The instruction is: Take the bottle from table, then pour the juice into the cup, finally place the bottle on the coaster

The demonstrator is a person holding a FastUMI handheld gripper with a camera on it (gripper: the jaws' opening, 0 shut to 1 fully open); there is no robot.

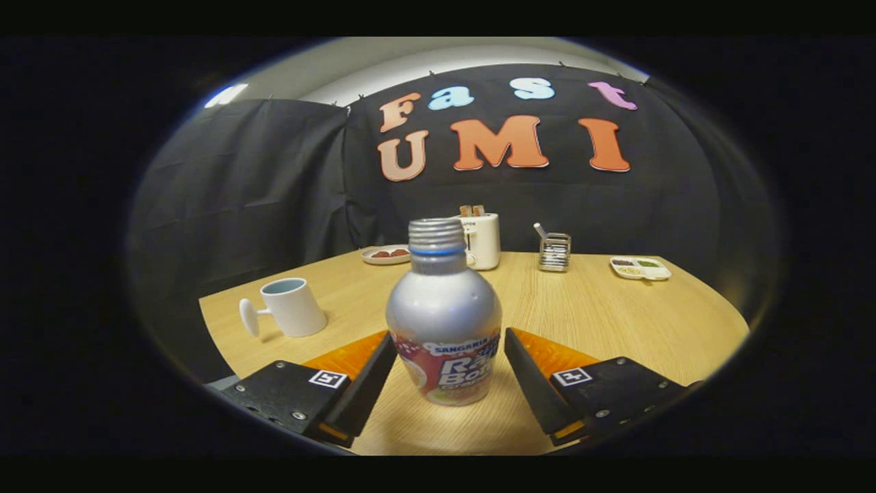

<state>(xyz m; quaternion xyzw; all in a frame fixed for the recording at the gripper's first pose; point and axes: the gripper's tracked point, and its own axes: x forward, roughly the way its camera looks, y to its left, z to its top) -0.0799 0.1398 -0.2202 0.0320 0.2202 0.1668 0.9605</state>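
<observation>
My hand-held gripper (pixel 448 366) is spread wide, the uncapped bottle (pixel 443 322) upright between its fingers, untouched. Cup (pixel 293 307) ahead-left on the bench (pixel 616 322); toaster (pixel 480 239) holding bread, plate (pixel 387 255), caddy (pixel 554 251) beyond.

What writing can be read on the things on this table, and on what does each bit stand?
Bottle: a printed label with brand words, partly wrapped out of sight and blurred; not readable whole.
Toaster: a tiny mark near its top, too small to read.
Cup: no writing.
Tool, open with one finger either side of the bottle: square black-and-white markers, patterns only, no words.
</observation>
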